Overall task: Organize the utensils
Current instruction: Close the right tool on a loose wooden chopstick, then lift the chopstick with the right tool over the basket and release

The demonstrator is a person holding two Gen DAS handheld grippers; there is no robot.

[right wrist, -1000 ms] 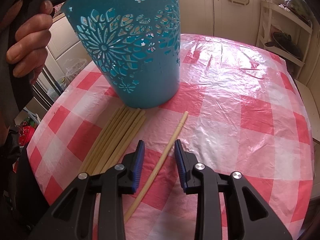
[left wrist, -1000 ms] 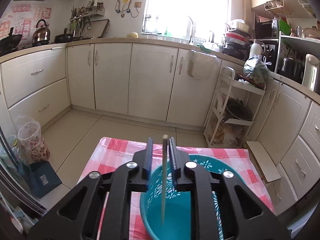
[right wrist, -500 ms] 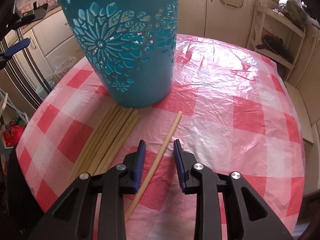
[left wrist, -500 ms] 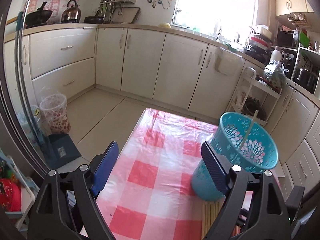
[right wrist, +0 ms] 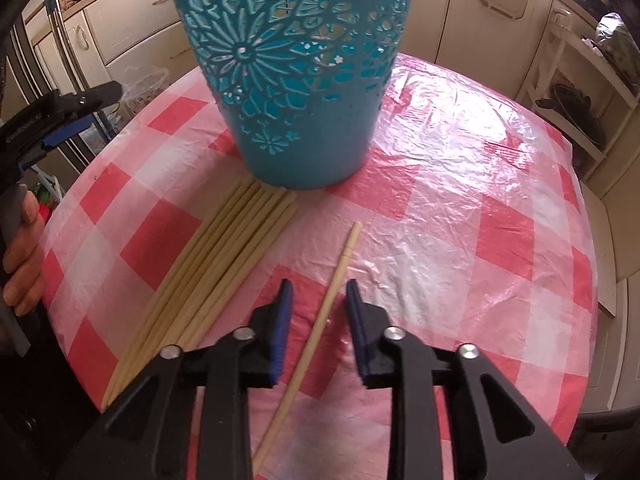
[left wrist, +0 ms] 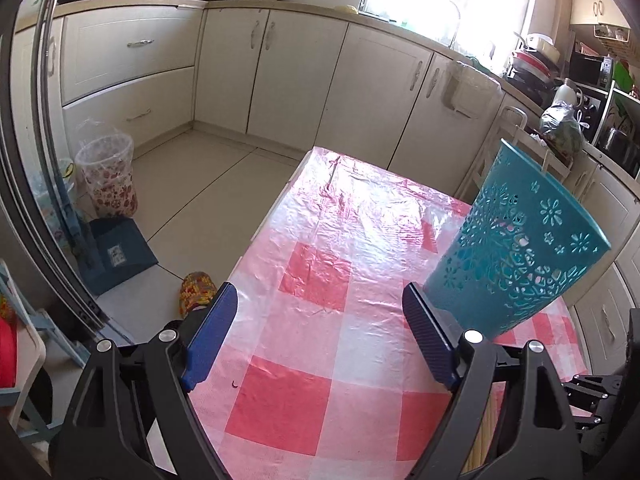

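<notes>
A teal cut-out basket (left wrist: 516,248) (right wrist: 304,80) stands on the pink checked tablecloth (right wrist: 480,200). In front of it lies a bundle of several pale chopsticks (right wrist: 224,256), and to their right a single chopstick (right wrist: 340,264). My right gripper (right wrist: 319,288) points down over that single chopstick. Its jaws are closing, one on each side of the stick, and the pads are still clear of it. My left gripper (left wrist: 320,300) stands wide open to the left of the basket, low over the cloth, with nothing between its fingers. In the right wrist view it shows at the far left edge (right wrist: 60,120).
A person's hand (right wrist: 24,248) holds the left gripper at the table's left edge. On the floor to the left are a bagged bin (left wrist: 108,176), a blue dustpan (left wrist: 116,252) and a slipper (left wrist: 196,292). A white rack (right wrist: 580,92) and cabinets stand beyond the table.
The left gripper let a chopstick drop into the basket, opened wide, and moved left and down beside the basket. The right jaws narrowed a little around the lone chopstick.
</notes>
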